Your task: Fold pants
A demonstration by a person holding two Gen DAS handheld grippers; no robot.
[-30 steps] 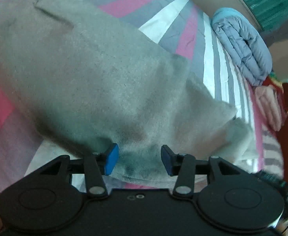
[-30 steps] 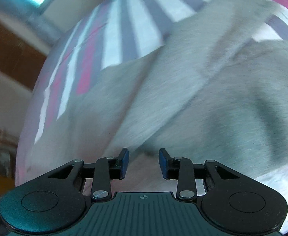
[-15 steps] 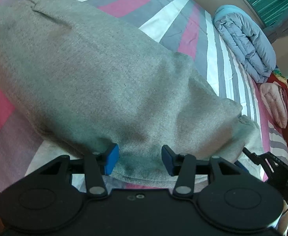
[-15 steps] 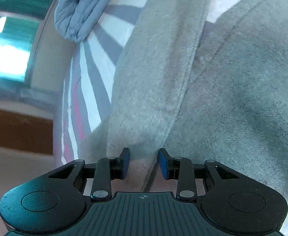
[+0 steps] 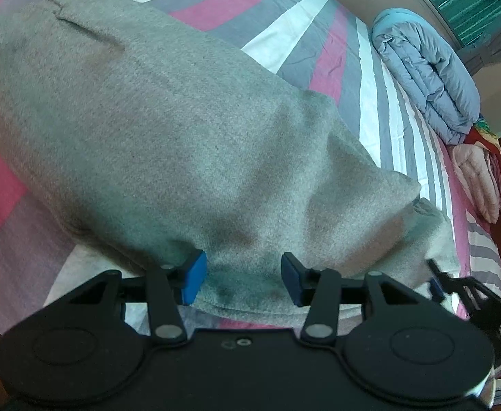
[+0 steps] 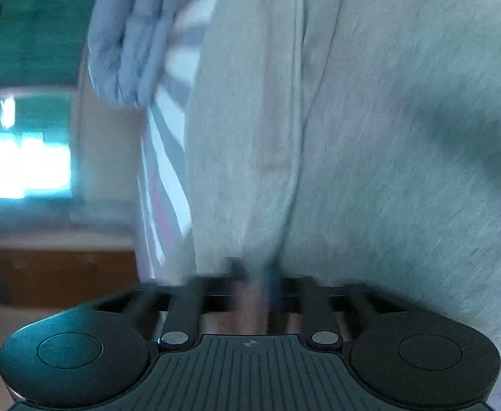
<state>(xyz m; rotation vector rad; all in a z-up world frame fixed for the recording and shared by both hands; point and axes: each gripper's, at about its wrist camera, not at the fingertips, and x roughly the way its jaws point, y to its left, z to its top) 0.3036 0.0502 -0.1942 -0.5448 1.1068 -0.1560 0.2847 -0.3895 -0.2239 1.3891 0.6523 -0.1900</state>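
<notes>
Grey fleece pants [image 5: 189, 144] lie spread across a striped bed. My left gripper [image 5: 243, 279] is open, its blue pads either side of the pants' near hem, not pinching it. My right gripper shows at the lower right of the left wrist view [image 5: 455, 284], at the pants' right edge. In the blurred right wrist view the right gripper [image 6: 254, 274] has its jaws closed together on a fold of the pants [image 6: 387, 137].
The bed sheet [image 5: 302, 27] has pink, grey and white stripes. A rolled blue-grey quilt [image 5: 428, 75] and a folded pink blanket [image 5: 479, 178] lie along the far right side. A window [image 6: 28, 102] and wooden furniture [image 6: 62, 277] are to the left.
The right gripper has closed from open onto a fold of the pants and its view has swung, now blurred. The left gripper stays open at the hem.
</notes>
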